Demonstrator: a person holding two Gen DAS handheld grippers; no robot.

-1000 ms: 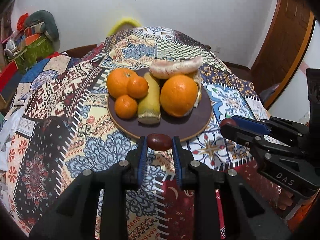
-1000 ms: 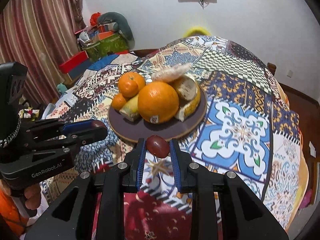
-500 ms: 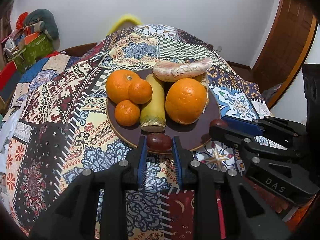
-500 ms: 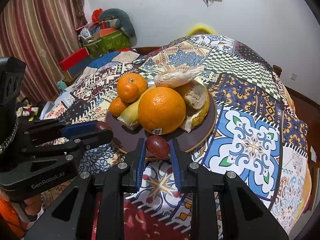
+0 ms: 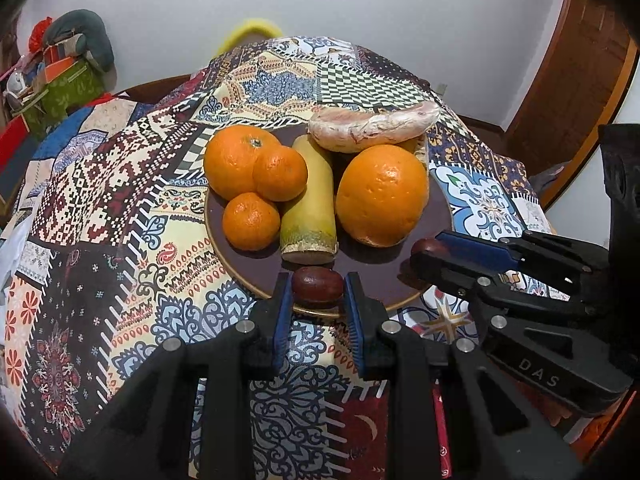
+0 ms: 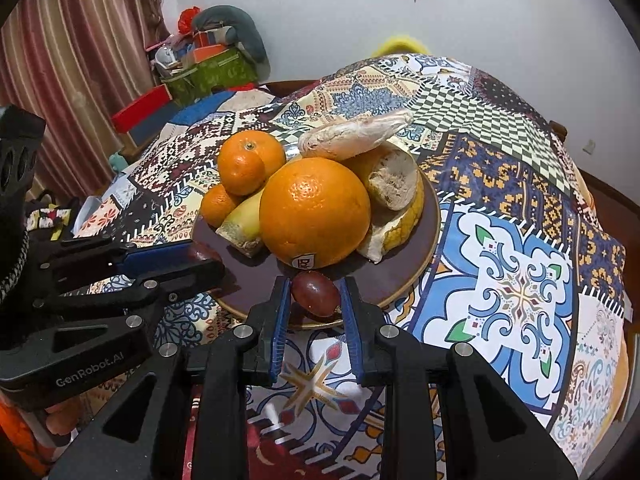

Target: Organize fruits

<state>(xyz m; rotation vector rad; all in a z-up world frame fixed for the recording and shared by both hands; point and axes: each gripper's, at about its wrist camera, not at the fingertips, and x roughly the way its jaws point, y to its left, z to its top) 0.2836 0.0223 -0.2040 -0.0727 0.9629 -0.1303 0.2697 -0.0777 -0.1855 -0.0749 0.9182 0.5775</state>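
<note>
Nearest the left wrist camera, the left tool [image 5: 317,292] is clamped on a small dark red fruit [image 5: 317,285], its blue pads pressing either side so the fruit sits crosswise just over the near rim of the brown plate [image 5: 240,272]. The right tool [image 6: 312,294] holds a second reddish fruit [image 6: 315,293] the same way, likewise poised above the plate's near edge; in the left view it reaches in from the right with that fruit at its tips. Both tools tilt downward toward the plate, which suggests each fruit is about to be set on the bare strip of plate in front of the pile, the only open room left there. Behind that strip, a cut yellow piece [image 5: 308,204] lies end-on toward the tools, with three small oranges [image 5: 256,184] leaning against its left and a big orange [image 5: 382,196] to its right. Farther back on the plate, a pale wrapped item [image 5: 372,126] rests on top of the heap, propped by what lies beneath. The plate stands on the surface under a patchwork cloth [image 5: 100,200]. Beyond the plate's far side stands a white wall [image 5: 360,8].
</note>
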